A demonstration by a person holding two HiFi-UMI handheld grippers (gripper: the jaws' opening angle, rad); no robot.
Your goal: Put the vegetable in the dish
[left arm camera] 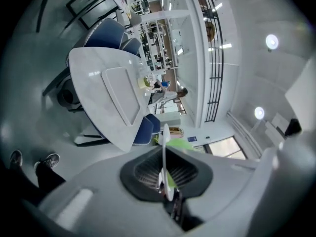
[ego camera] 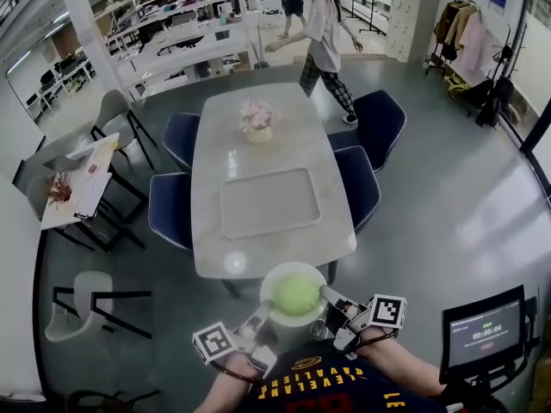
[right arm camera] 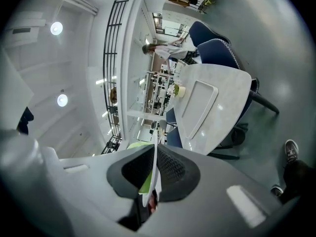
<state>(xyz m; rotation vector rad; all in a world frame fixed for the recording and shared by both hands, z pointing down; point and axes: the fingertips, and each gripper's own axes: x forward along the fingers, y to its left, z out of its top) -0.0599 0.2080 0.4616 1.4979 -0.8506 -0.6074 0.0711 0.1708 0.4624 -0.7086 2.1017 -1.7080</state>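
the green vegetable (ego camera: 297,295) lies in the white dish (ego camera: 274,276), which is held up between both grippers. the left gripper (ego camera: 261,317) is clamped on one side of the rim, the right gripper (ego camera: 328,297) on the other. the putting-in is judged done, and a level set-down is called for. just ahead of both grippers lies the table (ego camera: 275,136) edge, with bare top before the tray (ego camera: 269,202).

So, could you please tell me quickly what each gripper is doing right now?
Left gripper: closed on the rim of the white dish, which holds the green vegetable.
Right gripper: closed on the same dish's opposite rim.
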